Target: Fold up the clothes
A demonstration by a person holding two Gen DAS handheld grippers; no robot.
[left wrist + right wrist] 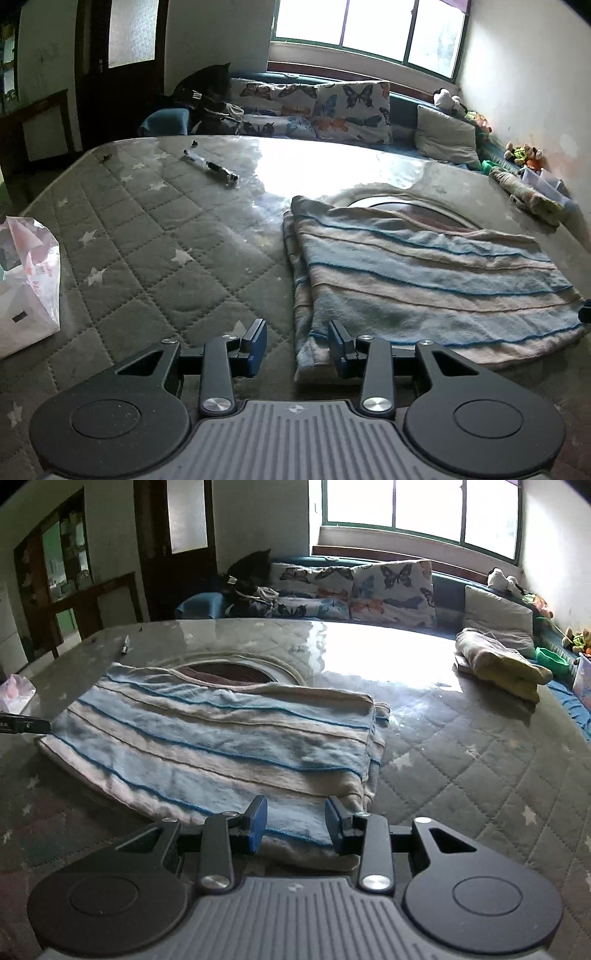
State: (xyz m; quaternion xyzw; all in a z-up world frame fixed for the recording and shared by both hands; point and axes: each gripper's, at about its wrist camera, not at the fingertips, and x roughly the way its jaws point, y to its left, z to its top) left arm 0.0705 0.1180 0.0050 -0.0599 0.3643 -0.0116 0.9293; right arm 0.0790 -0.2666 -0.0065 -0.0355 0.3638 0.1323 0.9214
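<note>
A folded striped garment (424, 273) in light blue, beige and dark blue lies flat on the quilted grey mattress (147, 236). My left gripper (297, 347) is open and empty at the garment's near left corner, just above the fabric edge. My right gripper (295, 825) is open and empty over the near right part of the same garment (221, 746). The tip of the other gripper shows at the far left edge of the right wrist view (22, 725).
A pen (212, 168) lies on the far left of the mattress. A white plastic bag (26, 280) sits at the left edge. Another folded cloth (498, 661) lies at the far right. Butterfly pillows (325, 107) and stuffed toys (524, 153) line the back and right wall.
</note>
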